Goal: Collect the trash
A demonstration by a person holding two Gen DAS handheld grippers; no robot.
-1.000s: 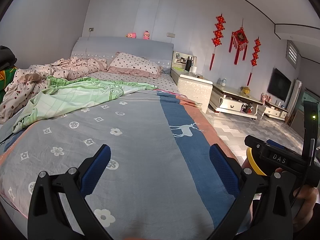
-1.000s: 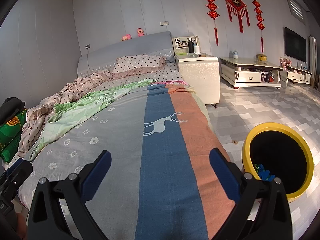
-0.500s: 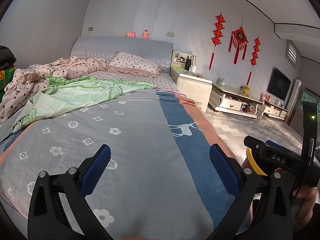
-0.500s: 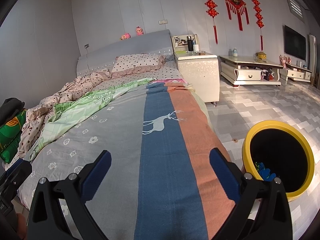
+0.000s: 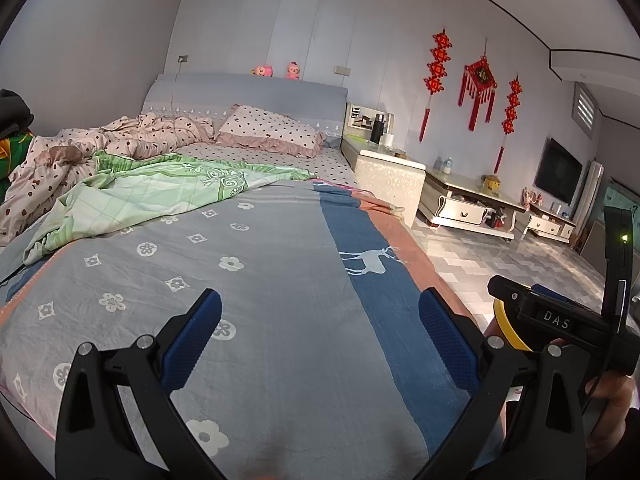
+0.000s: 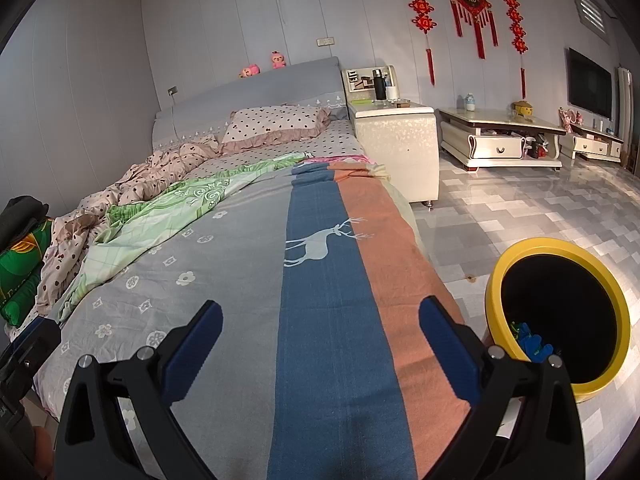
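A yellow trash bin (image 6: 616,312) with a black inside stands on the floor to the right of the bed's foot; blue and green scraps (image 6: 530,342) lie in it. Its rim also peeks out in the left wrist view (image 5: 505,326) behind the other gripper. My left gripper (image 5: 320,340) is open and empty above the grey flowered bedspread (image 5: 248,320). My right gripper (image 6: 320,340) is open and empty above the blue and orange stripes of the bedspread (image 6: 340,320). I see no loose trash on the bed.
A crumpled pink quilt (image 5: 120,140), a green blanket (image 5: 152,192) and a spotted pillow (image 5: 272,132) lie at the bed's head. A white nightstand (image 6: 396,140), low cabinets (image 6: 500,136) and a wall TV (image 6: 590,84) stand along the right. Tiled floor (image 6: 500,220).
Both views have shifted only slightly; the grippers stay open and empty over the foot of the bed.
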